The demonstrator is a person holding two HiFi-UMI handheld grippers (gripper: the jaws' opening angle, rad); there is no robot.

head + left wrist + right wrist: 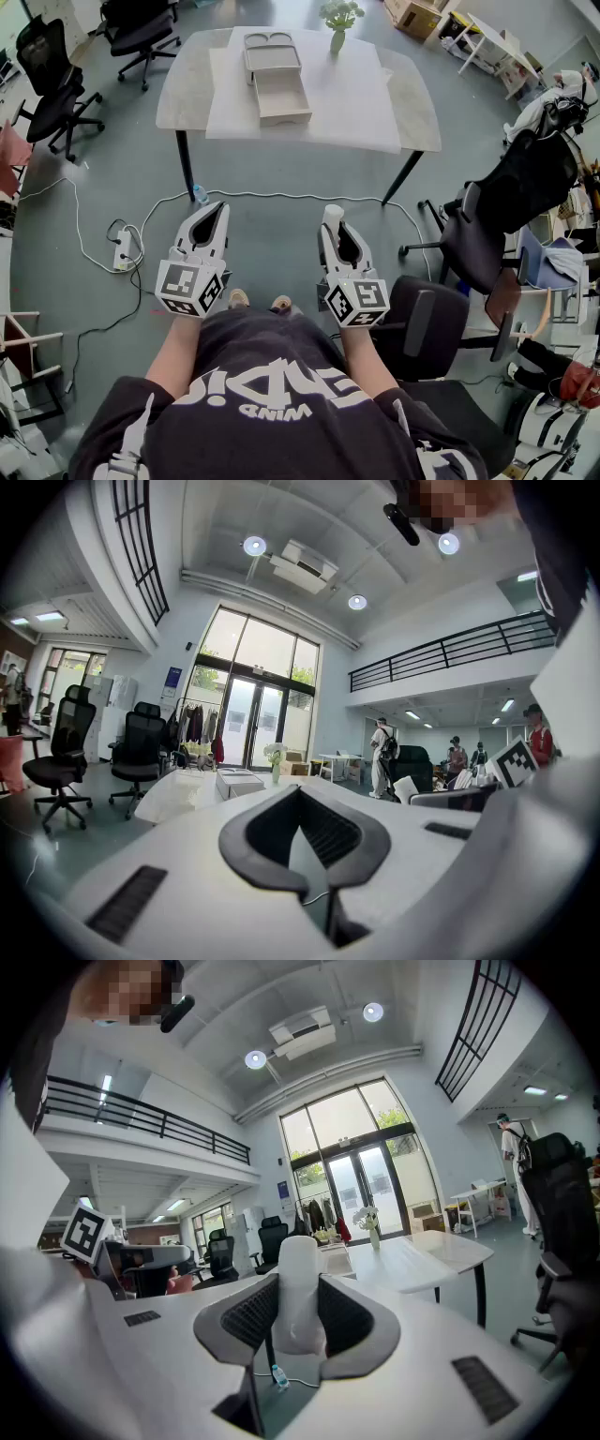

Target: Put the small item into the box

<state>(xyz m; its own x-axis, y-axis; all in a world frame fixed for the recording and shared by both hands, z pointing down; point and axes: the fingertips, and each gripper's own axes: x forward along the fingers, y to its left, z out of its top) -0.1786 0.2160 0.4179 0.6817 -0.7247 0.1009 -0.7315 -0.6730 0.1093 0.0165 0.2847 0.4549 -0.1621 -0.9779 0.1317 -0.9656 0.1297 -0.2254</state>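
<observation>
The small item (pixel 300 1260) is a white, round-topped piece, perhaps a soft tube or roll, standing upright and clamped between the dark ribbed pads of the right tongs (pixel 298 1297), its top poking above them. It is held out over the floor, well short of the tabletop (pixel 412 103). The box (pixel 282 95) is a shallow beige tray, open on top and empty, lying flat near the middle of the tabletop
</observation>
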